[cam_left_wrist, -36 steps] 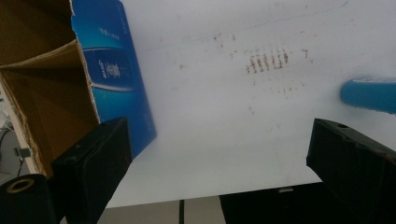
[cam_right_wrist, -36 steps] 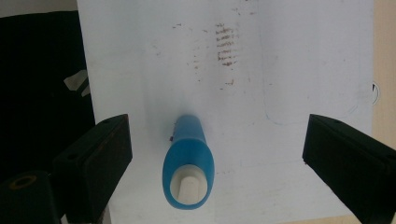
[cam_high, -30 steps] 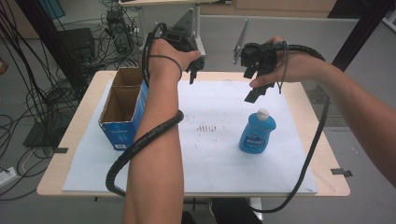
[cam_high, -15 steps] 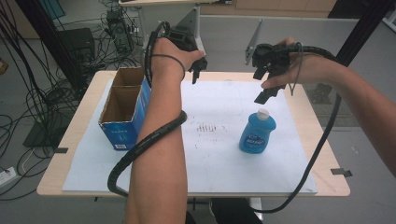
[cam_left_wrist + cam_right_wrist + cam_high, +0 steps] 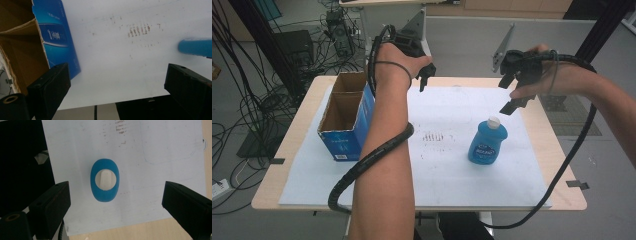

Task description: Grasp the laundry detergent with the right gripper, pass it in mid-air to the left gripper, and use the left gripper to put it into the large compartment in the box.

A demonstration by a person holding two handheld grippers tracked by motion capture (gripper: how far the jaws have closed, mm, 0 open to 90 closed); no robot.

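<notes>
I see the blue bottle (image 5: 487, 142) standing upright on the white sheet (image 5: 447, 165) that covers the worktop (image 5: 562, 150). Its body is a squat, flattened oval, translucent blue, with a darker label on its front whose print is too small for me to read. A short neck carries a white cap (image 5: 494, 121). In the right gripper view I look straight down on it: the bottle (image 5: 105, 180) is a blue oval ring around the pale cap, and it sits between my right fingers but well below them, a little nearer the left one. The right gripper (image 5: 518, 95) hangs above and just behind the bottle, fingers spread wide with nothing between the pads. The left gripper (image 5: 424, 77) is also spread and empty; in its own view the bottle's blue side (image 5: 196, 47) lies just beyond the right finger, the open cardboard box (image 5: 30, 42) by the left one.
</notes>
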